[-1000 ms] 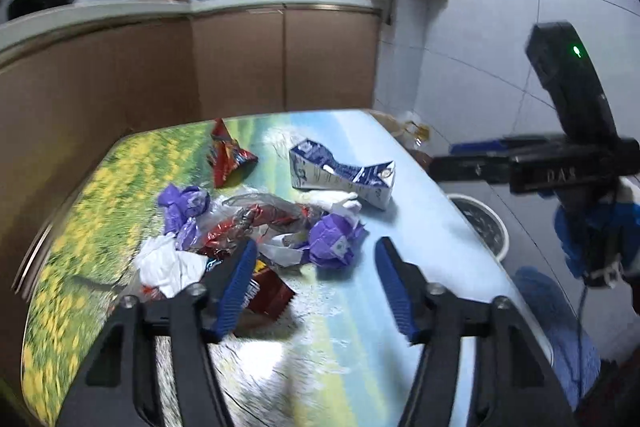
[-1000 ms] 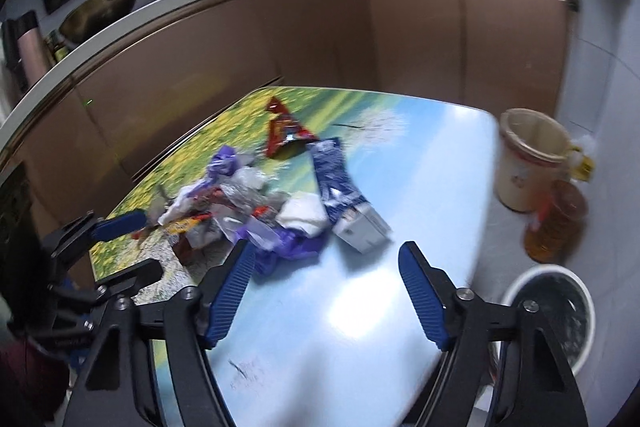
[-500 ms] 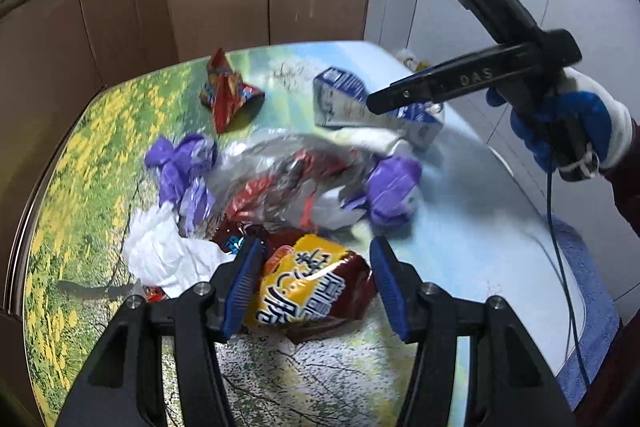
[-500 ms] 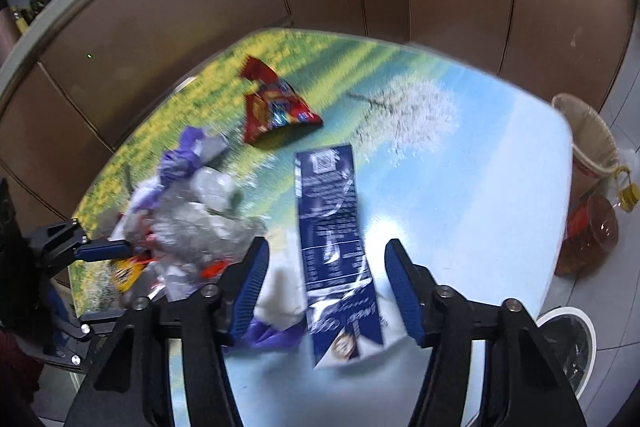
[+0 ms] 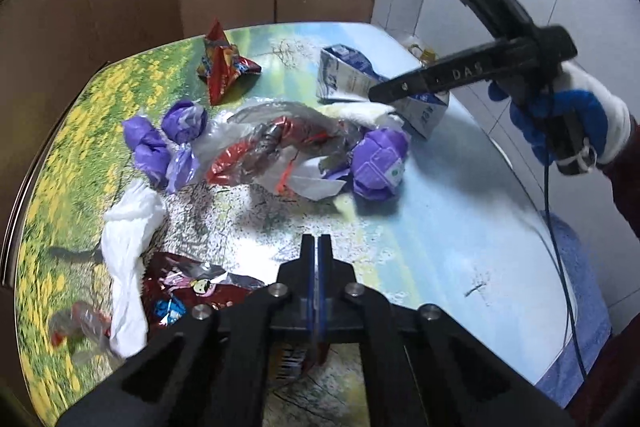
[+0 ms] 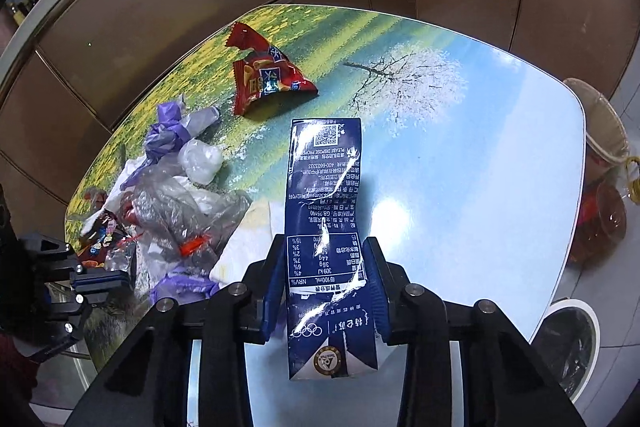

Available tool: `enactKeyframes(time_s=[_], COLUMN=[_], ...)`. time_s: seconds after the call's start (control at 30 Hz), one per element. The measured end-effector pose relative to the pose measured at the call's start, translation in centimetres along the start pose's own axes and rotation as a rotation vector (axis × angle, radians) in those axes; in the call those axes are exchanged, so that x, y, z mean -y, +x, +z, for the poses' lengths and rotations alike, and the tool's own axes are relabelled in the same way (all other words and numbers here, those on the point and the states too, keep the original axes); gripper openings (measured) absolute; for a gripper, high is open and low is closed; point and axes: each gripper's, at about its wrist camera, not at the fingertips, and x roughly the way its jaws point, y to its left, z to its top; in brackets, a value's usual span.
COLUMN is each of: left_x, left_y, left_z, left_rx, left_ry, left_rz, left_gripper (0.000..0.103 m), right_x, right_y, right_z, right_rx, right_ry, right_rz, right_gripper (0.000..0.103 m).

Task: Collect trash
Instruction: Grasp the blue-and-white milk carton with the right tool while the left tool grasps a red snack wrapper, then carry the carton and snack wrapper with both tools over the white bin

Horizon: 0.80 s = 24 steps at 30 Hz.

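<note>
Closing around the blue milk carton (image 6: 326, 227), the right gripper (image 6: 326, 283) is pinching it; the left gripper (image 5: 315, 259) is fully shut, seemingly nipping the snack wrapper (image 5: 290, 361), so both pieces are nearly ready for lifting.

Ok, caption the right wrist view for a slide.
Right gripper closes its jaws on the blue carton lying on the table, trash pile alongside.

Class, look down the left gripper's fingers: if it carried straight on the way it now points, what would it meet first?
Probably the bare table just ahead of the left gripper. Its jaws are shut, seemingly pinching a snack packet low between the fingers. The purple wrapper lies farther on; depth is uncertain.
</note>
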Motion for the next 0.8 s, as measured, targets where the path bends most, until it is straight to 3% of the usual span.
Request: enactKeyframes(time_s=[0.13,0.3,0.47,0.63,0.67,0.73,0.8], left_x=[0.3,1.4,1.0,0.3,0.3,1.0,2.0], left_y=[-2.1,-5.1,-7.4,-7.8,-7.5,-7.1,-6.6], left_z=[-0.3,-2.1,-3.7,-4.7,-4.6,-4.6,-4.4], left_rx=[0.037,0.073,0.119,0.089,0.067,0.051,0.056], left_ry=[-0.047,-0.056,-0.126,-0.159,-0.153,-0.109,-0.04], left_rz=[-0.016,0.021,0.064,0.162,0.176,0.237,0.288], left_gripper=[0.0,0.003,0.0,0.006,0.01,0.048,0.052], right_x=[0.0,-0.6,-0.4,-0.3,-0.2,0.0,0.2], right_y=[-1.5,-4.1,-6.4,-8.2,-8.6,-9.2,-9.9], right_z=[-0.6,-1.1,-2.2,-4.1,-4.6,-5.1,-5.6], right_rx=[0.046,0.119,0.175,0.206,0.21,0.219,0.226], right_ry=[0.013,0.009,0.035,0.068,0.075,0.084,0.09], right_rz=[0.026,0.048,0.086,0.118,0.122,0.121,0.121], right_gripper=[0.036,0.036,0.036,0.036,0.036,0.036,0.036])
